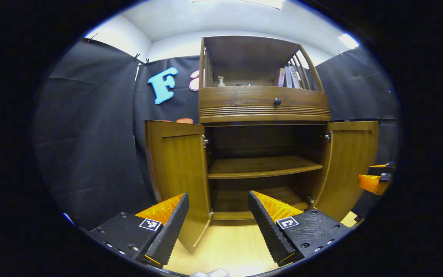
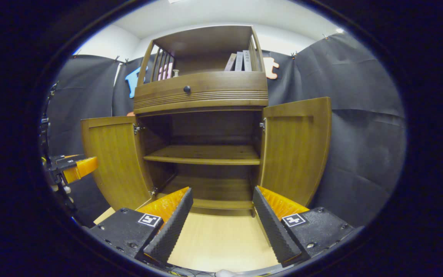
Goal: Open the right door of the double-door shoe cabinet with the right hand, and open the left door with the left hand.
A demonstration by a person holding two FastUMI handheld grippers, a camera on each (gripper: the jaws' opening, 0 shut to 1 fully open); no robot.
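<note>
Standing wide open on both sides, the shoe cabinet shows its left door and right door swung clear of the bare middle shelf, with a drawer knob and a few books up top. The left gripper hangs low over the pale floor before the cabinet, fingers spread wide and holding nothing. The right gripper does likewise, fingers wide and empty, facing the opening from the right-door side.
</note>
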